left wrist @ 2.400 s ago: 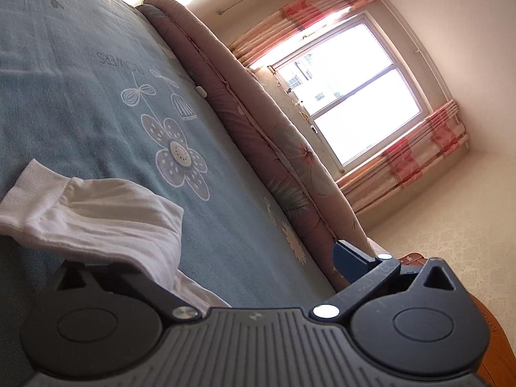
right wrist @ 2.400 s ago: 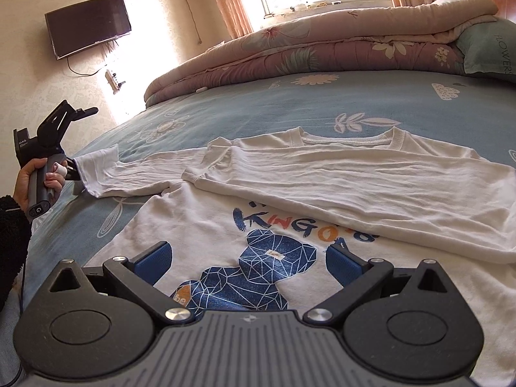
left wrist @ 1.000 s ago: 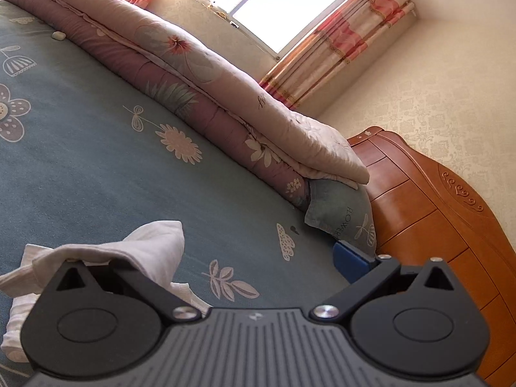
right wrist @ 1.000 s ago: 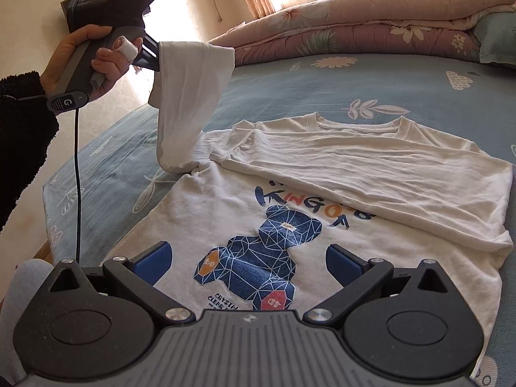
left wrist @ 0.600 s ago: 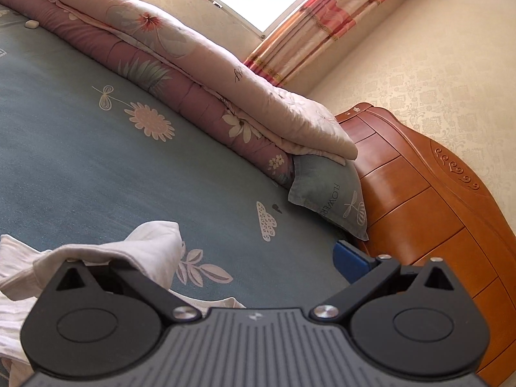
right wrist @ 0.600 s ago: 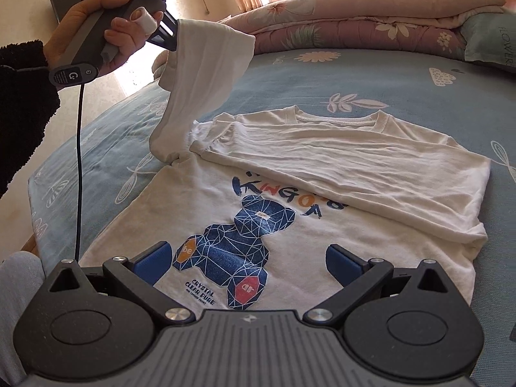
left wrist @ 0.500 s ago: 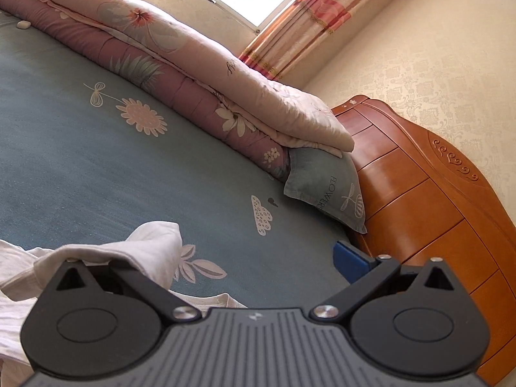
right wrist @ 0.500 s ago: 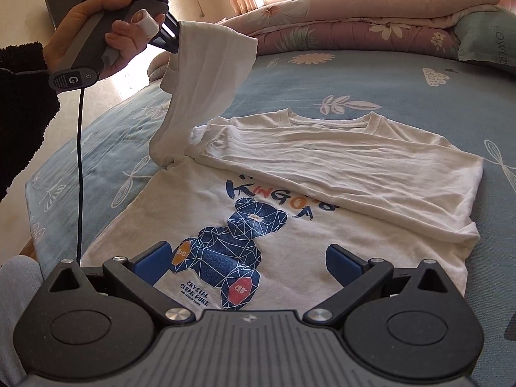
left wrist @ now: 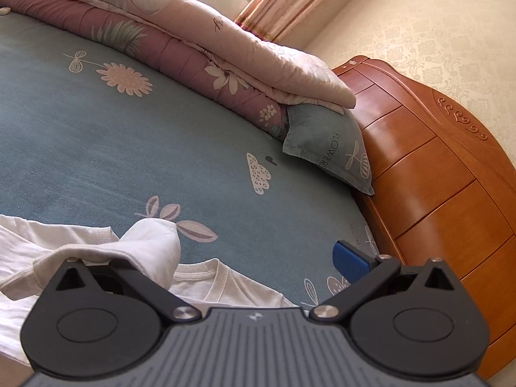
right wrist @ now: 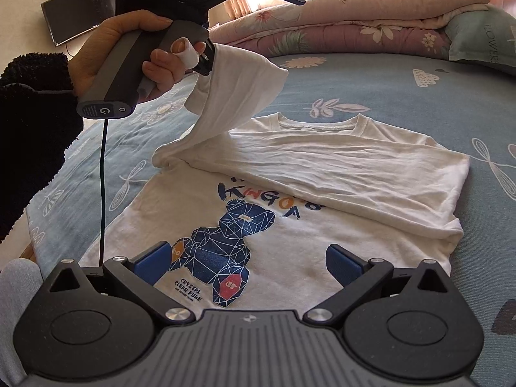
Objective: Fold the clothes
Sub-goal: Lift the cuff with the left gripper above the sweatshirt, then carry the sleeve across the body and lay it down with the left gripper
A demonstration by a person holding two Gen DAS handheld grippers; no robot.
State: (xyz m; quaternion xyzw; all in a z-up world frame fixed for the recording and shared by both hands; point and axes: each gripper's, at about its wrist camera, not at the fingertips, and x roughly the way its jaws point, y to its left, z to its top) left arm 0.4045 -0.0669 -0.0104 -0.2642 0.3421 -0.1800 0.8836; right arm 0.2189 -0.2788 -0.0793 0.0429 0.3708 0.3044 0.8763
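Note:
A white T-shirt (right wrist: 322,167) with a blue bear print lies on the blue bed sheet (right wrist: 371,90), its right side folded in over the chest. My left gripper (right wrist: 248,30) hovers above the shirt's left shoulder with its jaws wide apart. The shirt's left sleeve (right wrist: 235,90) hangs from its lower finger. In the left wrist view that sleeve (left wrist: 151,245) drapes over and hides the left finger, while the right pad (left wrist: 350,261) stands bare, and my left gripper (left wrist: 251,258) points over the collar (left wrist: 213,277). My right gripper (right wrist: 248,258) is open and empty, low over the shirt's hem.
A rolled floral quilt (right wrist: 354,29) and a grey-green pillow (left wrist: 329,151) lie along the bed's far side. A wooden headboard (left wrist: 435,167) rises to the right. A person's hand (right wrist: 129,48) in a dark sleeve holds the left gripper, whose cable (right wrist: 102,177) hangs down.
The left gripper has carried the sleeve up off the bed and rightward over the shirt's shoulder. The right gripper has drifted slightly left along the hem.

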